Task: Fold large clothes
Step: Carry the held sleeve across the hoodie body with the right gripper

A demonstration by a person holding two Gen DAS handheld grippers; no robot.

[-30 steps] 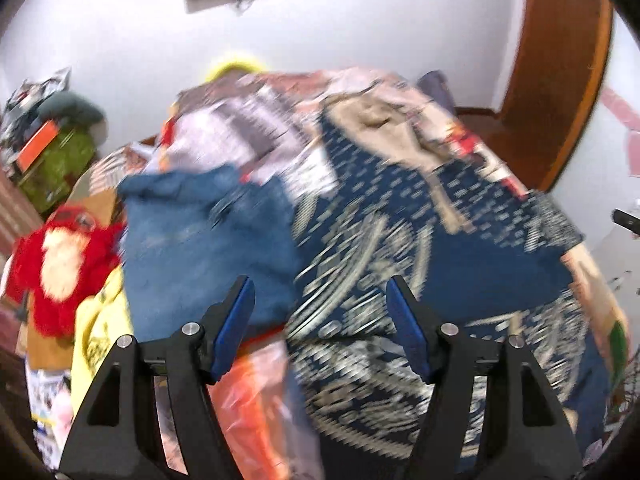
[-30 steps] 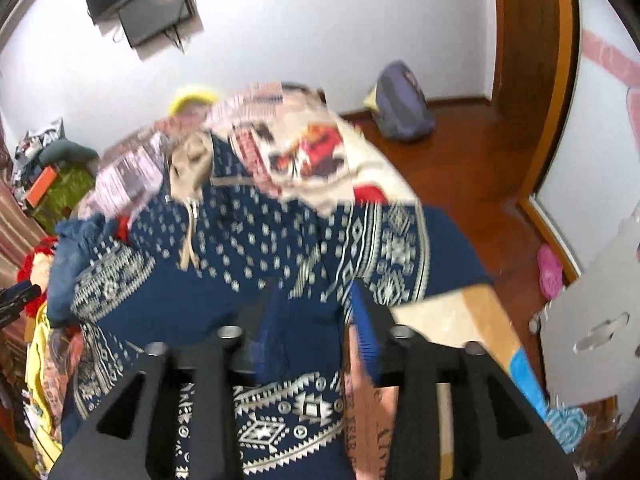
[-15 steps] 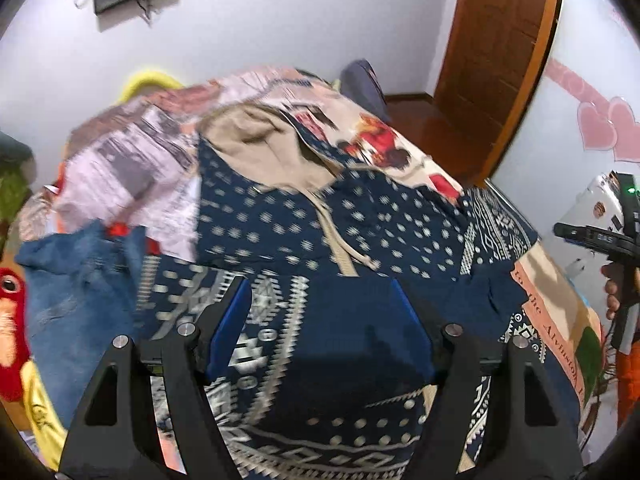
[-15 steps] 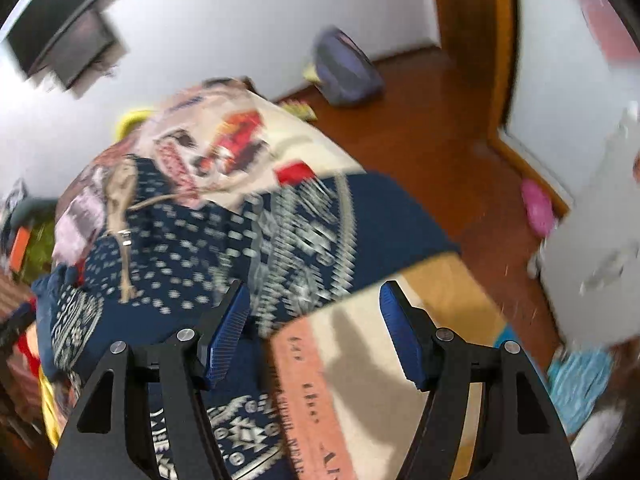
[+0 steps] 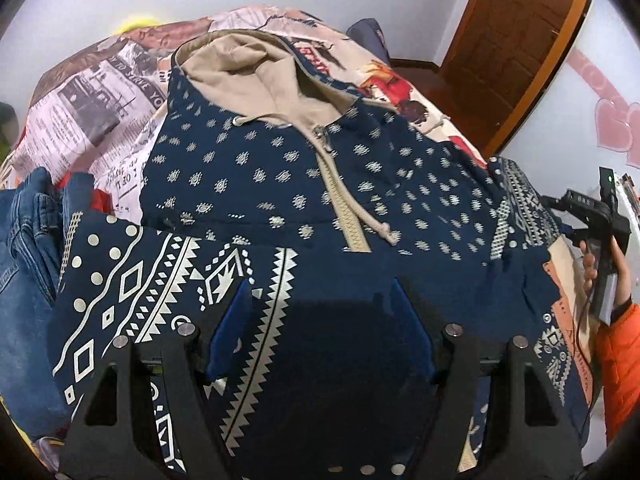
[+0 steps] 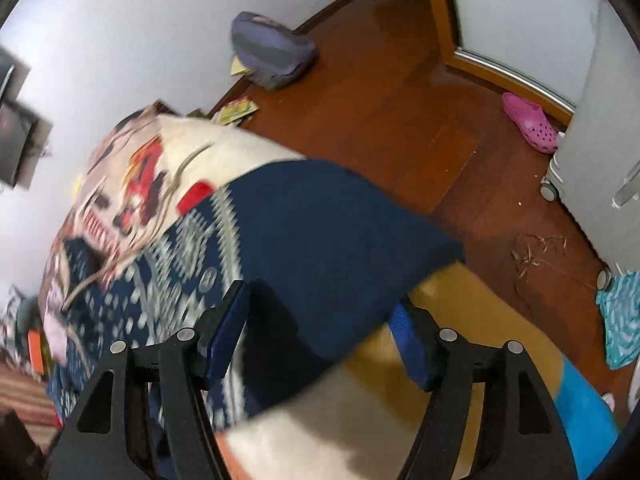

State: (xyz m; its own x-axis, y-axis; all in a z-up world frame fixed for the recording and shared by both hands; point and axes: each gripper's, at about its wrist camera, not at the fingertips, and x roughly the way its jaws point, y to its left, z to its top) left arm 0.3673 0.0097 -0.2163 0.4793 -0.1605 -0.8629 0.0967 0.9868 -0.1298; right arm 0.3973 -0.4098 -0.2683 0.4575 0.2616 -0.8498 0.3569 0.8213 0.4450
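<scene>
A navy patterned zip hoodie [image 5: 360, 184] with a beige hood lining lies front up on the bed, both sleeves folded in across its lower front. My left gripper [image 5: 320, 320] is open just above the folded sleeves at the hoodie's lower middle, holding nothing. In the right wrist view the hoodie's plain navy right sleeve [image 6: 328, 240] lies over the bed's edge. My right gripper [image 6: 320, 332] is open over that sleeve's near edge and holds nothing. My right gripper also shows at the right edge of the left wrist view [image 5: 596, 216], held by a hand in an orange sleeve.
A printed bedspread [image 5: 100, 96] covers the bed. Blue jeans [image 5: 24, 264] lie at the hoodie's left. Right of the bed is wooden floor [image 6: 400, 92] with a purple backpack [image 6: 272, 52], a pink clog [image 6: 530, 120], a teal cloth [image 6: 620, 316] and a door [image 5: 504, 40].
My left gripper swung right from the jeans to over the hoodie's lower front. My right gripper opened, let go of the sleeve and swung right toward the bed's edge.
</scene>
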